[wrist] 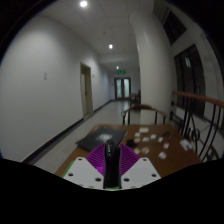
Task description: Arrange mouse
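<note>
The gripper (113,165) is lifted above the bench (150,140), its jaws clamped on a dark mouse (111,153), so the carry seems underway and the next move calls for lowering it onto the mat (100,139).

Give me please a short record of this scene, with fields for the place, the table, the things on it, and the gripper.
place: indoor hallway with white walls, ceiling lights and a double door at the far end
table: wooden table just ahead of the gripper
things on table: a dark flat pad, scattered white pieces beyond and beside it
gripper: gripper with fingers close together, a dark object, likely the mouse, held between the purple pads
unclear: what the white pieces are
</note>
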`<state>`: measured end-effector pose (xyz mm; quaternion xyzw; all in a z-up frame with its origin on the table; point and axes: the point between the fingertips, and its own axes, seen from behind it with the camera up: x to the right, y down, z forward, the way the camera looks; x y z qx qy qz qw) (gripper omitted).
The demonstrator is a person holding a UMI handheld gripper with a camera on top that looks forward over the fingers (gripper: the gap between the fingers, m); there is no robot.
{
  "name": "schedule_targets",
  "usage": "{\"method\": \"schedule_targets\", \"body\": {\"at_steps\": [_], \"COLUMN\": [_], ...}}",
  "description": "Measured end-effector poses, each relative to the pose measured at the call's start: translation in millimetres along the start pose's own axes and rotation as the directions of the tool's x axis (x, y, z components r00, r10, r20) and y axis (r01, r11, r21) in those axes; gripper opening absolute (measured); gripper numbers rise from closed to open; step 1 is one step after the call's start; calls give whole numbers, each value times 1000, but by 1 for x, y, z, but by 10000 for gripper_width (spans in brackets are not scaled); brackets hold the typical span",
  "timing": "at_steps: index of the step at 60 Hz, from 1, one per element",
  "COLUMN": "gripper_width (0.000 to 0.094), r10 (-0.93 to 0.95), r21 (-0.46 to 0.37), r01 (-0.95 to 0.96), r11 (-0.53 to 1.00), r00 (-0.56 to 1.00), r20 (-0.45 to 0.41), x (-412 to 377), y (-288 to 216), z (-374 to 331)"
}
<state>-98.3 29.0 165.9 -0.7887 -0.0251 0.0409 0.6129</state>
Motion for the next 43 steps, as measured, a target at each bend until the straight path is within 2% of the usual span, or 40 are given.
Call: {"method": "schedule_targets", "body": {"at_steps": [6, 11, 12, 15, 20, 26, 30, 34, 36, 43], "gripper_width": [160, 162, 166, 162, 194, 330, 605, 881, 841, 853], "r10": [-5, -26, -33, -117, -222, -231, -159, -88, -71, -41], "r21": [-159, -252, -262, -221, -234, -278, -331, -335, -335, -349], "r01": [3, 18, 25, 104, 203, 212, 163, 123, 118, 112], "r11": [987, 968, 965, 970, 951, 937, 929, 934, 935, 930], "r00": [1000, 999, 999, 992, 973, 972, 987, 989, 986, 978], "r20": [-10, -30, -29, -47, -60, -37, 39, 119, 148, 204], "x": [-37, -50, -53, -55, -54, -52, -62, -70, -69, -46], "y": [82, 123, 129, 132, 137, 140, 148, 144, 140, 135], "z": [21, 32, 33, 32, 35, 31, 20, 0, -12, -63]}}
